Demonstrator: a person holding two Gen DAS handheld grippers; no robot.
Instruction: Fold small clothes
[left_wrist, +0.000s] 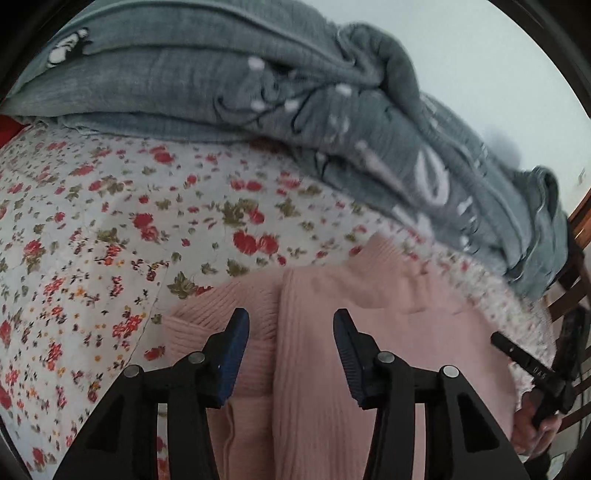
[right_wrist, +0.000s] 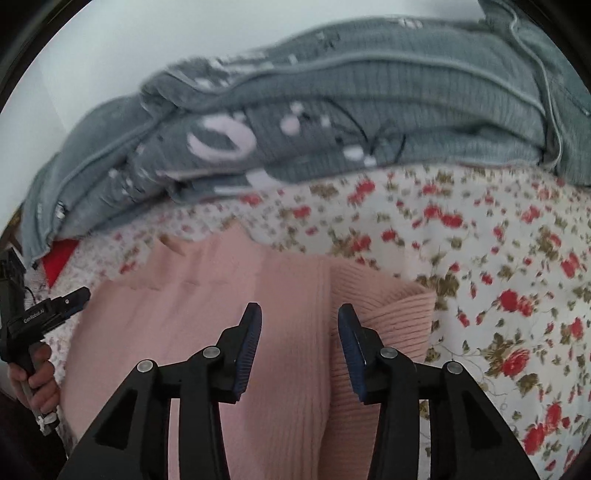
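So here's where things sit: the pink sweater (left_wrist: 369, 332) is spread on the flowery bedsheet (left_wrist: 110, 206), right under both claws, with a rumpled grey blanket (left_wrist: 258, 81) heaped along the far side of the bed. The left gripper (left_wrist: 291, 325) hangs over the sweater's left part, jaws partly apart with nothing pinched between them, just pink knit showing through the gap. There's a folded-in flap or sleeve with slanted ribbing just left of a long vertical fold edge, and that edge runs pretty much straight away from the claw, along the way it points. The right gripper (right_wrist: 300, 319) mirrors it on the other side: jaws partly apart, empty, hovering over the pink sweater (right_wrist: 221, 314) with its own ribbed flap off to the right of a similar edge. From the right camera you can spot the other tool and the person's hand (right_wrist: 37, 373) holding it at the far left. My guess is the side folds are already laid in, so the next fold goes across the long axis, and each hand is about equally near its own side. Bit blurry though.
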